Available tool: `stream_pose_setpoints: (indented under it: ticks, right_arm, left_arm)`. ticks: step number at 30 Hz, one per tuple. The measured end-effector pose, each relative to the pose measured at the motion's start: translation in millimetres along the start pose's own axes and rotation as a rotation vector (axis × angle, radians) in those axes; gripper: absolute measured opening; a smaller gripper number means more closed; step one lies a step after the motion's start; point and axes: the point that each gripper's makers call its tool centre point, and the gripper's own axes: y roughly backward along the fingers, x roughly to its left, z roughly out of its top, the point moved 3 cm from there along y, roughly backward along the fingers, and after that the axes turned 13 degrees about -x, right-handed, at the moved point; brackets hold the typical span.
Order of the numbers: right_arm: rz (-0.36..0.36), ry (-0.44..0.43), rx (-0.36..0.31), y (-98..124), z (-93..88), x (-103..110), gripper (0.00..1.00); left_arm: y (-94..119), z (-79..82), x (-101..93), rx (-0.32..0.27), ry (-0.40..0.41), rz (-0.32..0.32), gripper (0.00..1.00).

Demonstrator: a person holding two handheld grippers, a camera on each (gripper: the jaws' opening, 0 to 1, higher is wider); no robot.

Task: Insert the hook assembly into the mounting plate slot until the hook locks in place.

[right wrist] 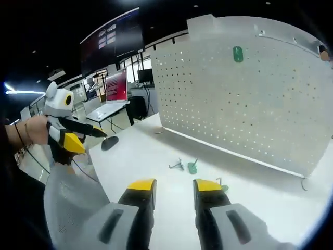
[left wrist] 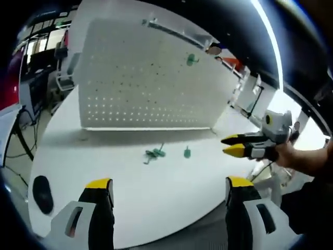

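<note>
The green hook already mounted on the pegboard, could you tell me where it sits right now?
The mounted green hook hangs high on the white pegboard, toward its upper right in the left gripper view, well above the loose green hooks lying on the table.

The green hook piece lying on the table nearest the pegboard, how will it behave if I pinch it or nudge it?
The green hook looks like small moulded plastic, so probably light and stiff. Lying loose on the smooth white table, it would likely skid if nudged rather than roll. Small against the left gripper, whose jaws stand wide open, it may twist when pinched.
</note>
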Motion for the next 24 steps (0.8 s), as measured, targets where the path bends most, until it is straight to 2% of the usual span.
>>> stream_pose_setpoints:
  ticks: [5,10,13,15,17,21,24]
  right_arm:
    - [0.008,-0.007,0.03,6,-11.4,0,0.27]
    - [0.039,-0.058,0.073,1,-25.7,7,0.29]
    - [0.09,-0.047,0.128,-1,-32.5,16,0.29]
    - [0.127,0.019,0.223,-1,-41.3,20,0.29]
    - [0.148,0.053,0.23,-6,-42.0,23,0.29]
    - [0.191,-0.025,0.254,-19,-46.0,30,0.29]
    - [0.207,-0.036,0.263,-32,-46.8,28,0.29]
  left_arm:
    - [-1,-5.1,-6.7,0.025,0.048,-0.016,0.91]
    - [0,-7.6,-5.8,0.041,0.02,-0.014,0.91]
    - [4,-13.2,1.9,0.058,0.014,0.003,0.9]
    - [6,-15.7,5.1,0.058,0.035,0.008,0.9]
    - [6,-18.5,5.9,0.063,0.045,0.005,0.9]
    - [6,-21.3,5.5,0.064,0.053,0.005,0.9]
    - [6,-23.4,2.6,0.068,0.062,-0.008,0.9]
